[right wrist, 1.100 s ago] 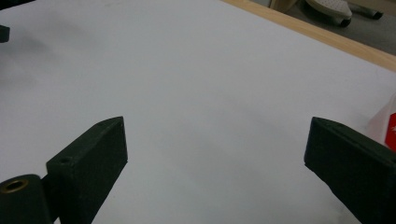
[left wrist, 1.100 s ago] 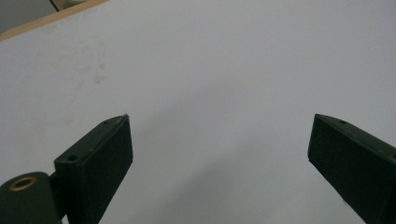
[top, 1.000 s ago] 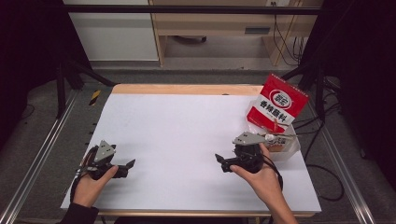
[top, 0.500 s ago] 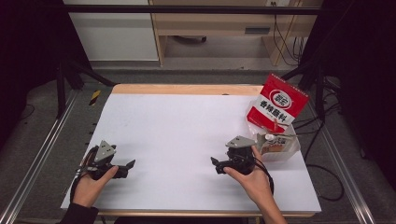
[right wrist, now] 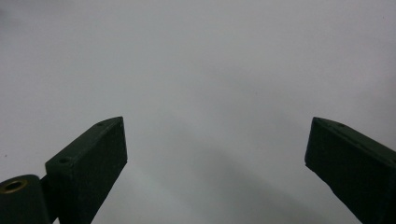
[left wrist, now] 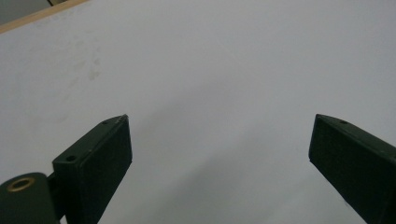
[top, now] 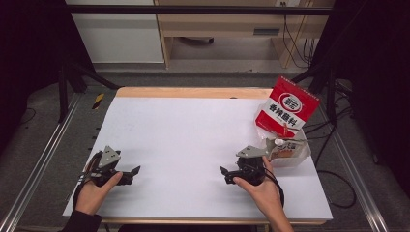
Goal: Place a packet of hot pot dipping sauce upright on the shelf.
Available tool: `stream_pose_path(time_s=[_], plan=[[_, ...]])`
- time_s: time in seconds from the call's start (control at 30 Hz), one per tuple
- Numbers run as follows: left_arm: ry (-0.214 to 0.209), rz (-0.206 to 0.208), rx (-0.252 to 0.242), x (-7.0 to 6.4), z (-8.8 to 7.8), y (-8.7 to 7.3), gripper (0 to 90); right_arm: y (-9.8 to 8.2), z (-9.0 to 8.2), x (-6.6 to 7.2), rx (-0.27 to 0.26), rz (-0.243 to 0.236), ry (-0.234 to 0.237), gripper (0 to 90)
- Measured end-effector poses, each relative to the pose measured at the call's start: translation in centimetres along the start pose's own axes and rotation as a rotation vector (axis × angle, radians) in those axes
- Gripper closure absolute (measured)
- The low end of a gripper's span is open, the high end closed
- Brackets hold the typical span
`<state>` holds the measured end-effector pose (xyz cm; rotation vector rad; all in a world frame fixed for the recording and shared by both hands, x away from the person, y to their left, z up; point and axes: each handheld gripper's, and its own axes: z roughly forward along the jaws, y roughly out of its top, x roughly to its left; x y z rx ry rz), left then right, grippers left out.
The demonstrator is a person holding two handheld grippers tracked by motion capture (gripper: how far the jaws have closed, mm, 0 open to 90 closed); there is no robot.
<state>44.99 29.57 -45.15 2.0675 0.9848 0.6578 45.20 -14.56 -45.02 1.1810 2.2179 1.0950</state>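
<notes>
My left gripper (top: 136,170) rests low over the white table (top: 193,130) at the front left, held by a hand, jaws wide apart and empty. In the left gripper view the left gripper (left wrist: 219,140) looks across bare white surface. My right gripper (top: 223,174) sits at the front right, pointing left, also open with nothing between its jaws. The right gripper (right wrist: 215,140) faces plain white tabletop in its own view. A red and white seasoning packet (top: 286,110) stands behind it at the right edge, above a clear plastic pouch (top: 288,149).
A wooden strip (top: 193,92) runs along the table's far edge. Metal rails (top: 43,159) flank the table on both sides. A wooden cabinet (top: 217,29) and cables lie on the floor beyond.
The right gripper has drawn back from the pouch, moving left and toward the front edge. The left gripper has stayed put.
</notes>
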Motion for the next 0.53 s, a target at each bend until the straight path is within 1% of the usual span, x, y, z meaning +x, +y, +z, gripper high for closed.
stream_pose_path(time_s=[0.13, 0.23, 0.33, 0.4, 0.43, 0.47, 0.53], plan=[[0.000, 0.000, 0.000, -0.1, 0.0, 0.0, 5.8, -0.4, 0.2, 0.1, 0.022, -0.020, -0.032, 5.7], [-0.002, 0.002, 0.000, -0.1, 0.1, 0.0, 5.8, -0.9, 0.3, 0.2, 0.037, -0.037, -0.033, 5.4], [-0.001, 0.003, -0.002, -0.1, 0.0, 0.0, 5.8, -1.2, 0.2, 0.3, 0.042, -0.037, -0.028, 5.5], [0.000, 0.004, -0.002, -0.1, 0.0, 0.0, 5.8, -1.3, 0.2, 0.2, 0.047, -0.040, -0.036, 5.5], [0.002, 0.005, -0.001, -0.2, 0.0, 0.0, 5.8, -1.3, 0.1, 0.1, 0.050, -0.038, -0.039, 5.8], [0.003, 0.004, -0.001, -0.2, 0.0, 0.1, 5.8, -1.3, 0.1, 0.0, 0.040, -0.031, -0.036, 5.8], [0.006, 0.001, -0.005, -0.1, 0.0, 0.1, 5.8, -1.4, 0.0, -0.2, 0.037, -0.018, -0.029, 5.6]])
